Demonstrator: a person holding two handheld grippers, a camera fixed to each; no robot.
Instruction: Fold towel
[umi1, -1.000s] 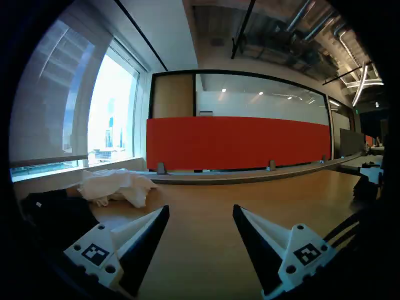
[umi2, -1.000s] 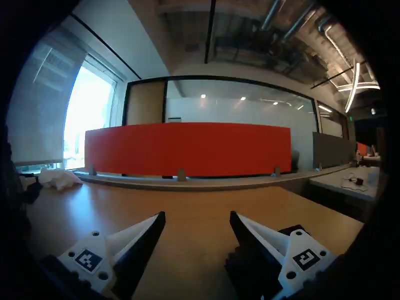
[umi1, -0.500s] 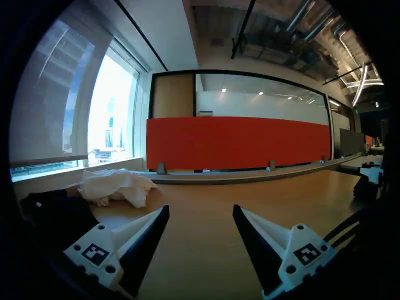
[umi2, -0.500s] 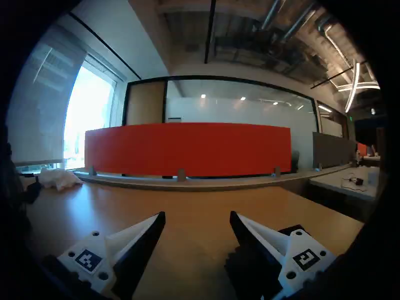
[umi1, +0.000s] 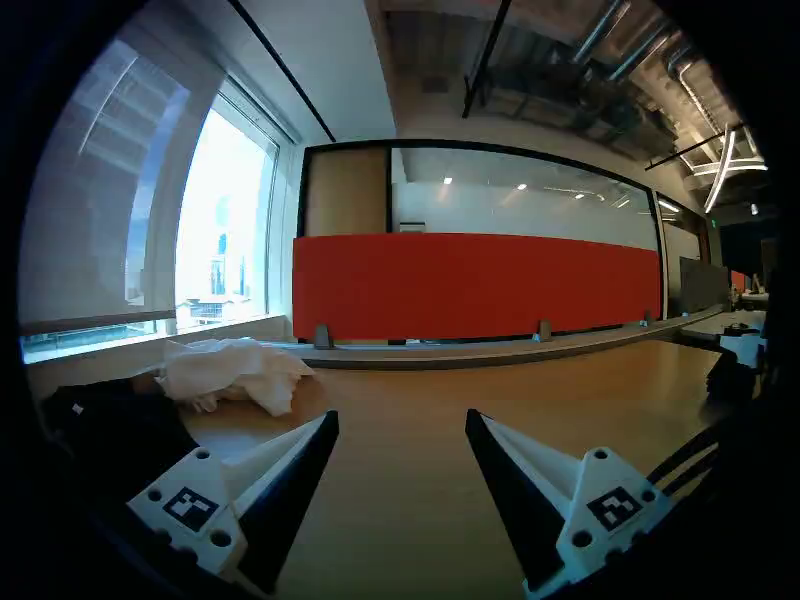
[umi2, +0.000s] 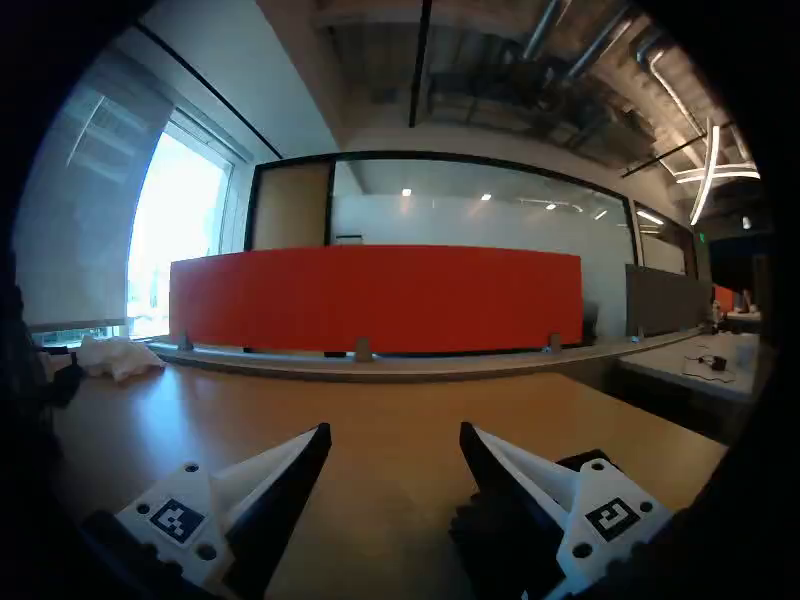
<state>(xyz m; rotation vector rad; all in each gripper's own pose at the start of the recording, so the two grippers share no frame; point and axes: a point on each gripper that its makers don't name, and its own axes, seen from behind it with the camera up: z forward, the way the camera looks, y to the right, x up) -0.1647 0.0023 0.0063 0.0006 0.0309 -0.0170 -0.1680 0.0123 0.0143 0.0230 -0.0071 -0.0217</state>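
A crumpled white towel lies in a heap on the wooden table, ahead and to the left in the left gripper view. My left gripper stands open low over the table, short of the towel, with nothing between its fingers. In the right gripper view the same towel is small and far off at the left edge. My right gripper is open over bare wood, well apart from the towel.
A red divider panel runs along the table's far edge. A dark object sits beside the towel at the left. Another dark object stands at the right edge. A second desk lies beyond to the right.
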